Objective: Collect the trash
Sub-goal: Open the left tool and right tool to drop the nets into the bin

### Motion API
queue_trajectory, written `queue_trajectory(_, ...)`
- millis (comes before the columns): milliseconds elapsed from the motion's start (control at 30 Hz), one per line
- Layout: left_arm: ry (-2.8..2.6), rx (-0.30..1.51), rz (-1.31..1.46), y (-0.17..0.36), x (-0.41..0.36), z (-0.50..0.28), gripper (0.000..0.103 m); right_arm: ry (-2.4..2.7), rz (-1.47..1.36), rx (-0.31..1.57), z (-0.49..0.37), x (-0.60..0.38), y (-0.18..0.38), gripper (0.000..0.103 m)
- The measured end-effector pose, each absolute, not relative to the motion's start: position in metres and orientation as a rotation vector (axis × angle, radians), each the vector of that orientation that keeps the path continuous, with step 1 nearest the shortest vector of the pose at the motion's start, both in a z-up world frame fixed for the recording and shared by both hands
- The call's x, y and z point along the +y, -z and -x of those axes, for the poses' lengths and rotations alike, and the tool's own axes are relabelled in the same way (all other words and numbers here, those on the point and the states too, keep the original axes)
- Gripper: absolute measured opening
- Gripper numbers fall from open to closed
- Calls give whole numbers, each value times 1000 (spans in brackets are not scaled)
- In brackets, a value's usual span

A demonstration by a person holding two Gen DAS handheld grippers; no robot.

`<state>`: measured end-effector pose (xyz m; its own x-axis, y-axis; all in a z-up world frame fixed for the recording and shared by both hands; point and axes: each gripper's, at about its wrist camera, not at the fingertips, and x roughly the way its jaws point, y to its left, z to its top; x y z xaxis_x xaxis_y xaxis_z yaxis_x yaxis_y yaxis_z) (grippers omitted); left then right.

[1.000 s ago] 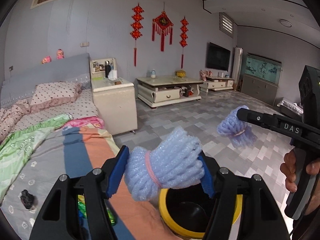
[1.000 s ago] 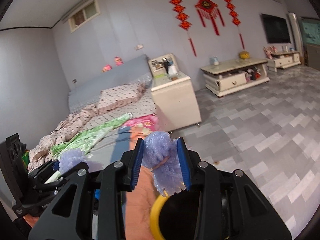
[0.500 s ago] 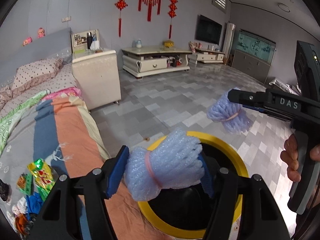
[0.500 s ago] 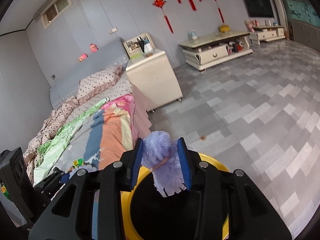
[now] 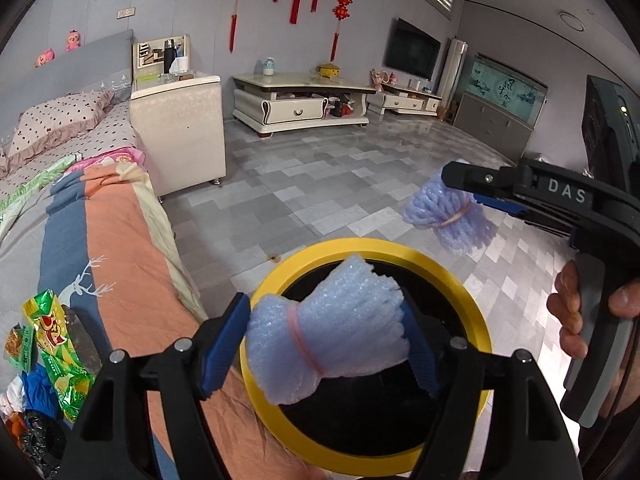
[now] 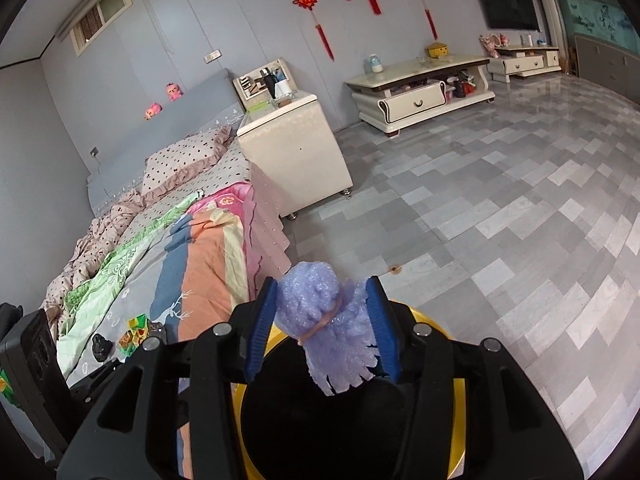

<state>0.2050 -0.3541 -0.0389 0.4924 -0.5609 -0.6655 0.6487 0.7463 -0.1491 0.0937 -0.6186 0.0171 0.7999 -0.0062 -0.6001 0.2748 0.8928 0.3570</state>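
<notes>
A black bin with a yellow rim (image 5: 372,246) stands on the floor beside the bed, right under both grippers. My left gripper (image 5: 326,332) hangs over its mouth, jaws opening. A pale blue foam bundle (image 5: 340,320) tied with a pink band lies loose and tilted between the blue pads. My right gripper (image 6: 322,312) is also over the bin's yellow rim (image 6: 460,392), jaws opening, and a purple foam bundle (image 6: 332,344) is sagging between its pads. In the left wrist view, the right gripper (image 5: 456,196) and its purple bundle (image 5: 448,220) hang to the right, with a hand on the handle.
Green snack wrappers (image 5: 52,344) and other scraps lie on the bed (image 5: 120,240) at the left. A cream nightstand (image 5: 180,128) stands at the bed's head, and a low TV cabinet (image 5: 300,104) by the far wall. Grey tiled floor (image 6: 480,220) spreads to the right.
Both grippers have sunk toward the bin and tipped downward, so its mouth now fills the lower view. Both pairs of jaws have widened, and the foam bundles have slipped lower between the pads.
</notes>
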Motion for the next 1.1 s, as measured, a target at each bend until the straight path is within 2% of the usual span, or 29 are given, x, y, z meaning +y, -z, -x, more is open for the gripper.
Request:
queue_trajectory(233,742,762,-124,41,-350,-201,80,191,-463,634,-91,-623,-14,55)
queue_trajectory(633,695,732,-113,36,-333,-197,94,202,-470,641,-82,-621,-11,64)
queue_trajectory(1100,584,662,-107,14,-279,-189,95,137,-384,634,-81,-573,-33,76)
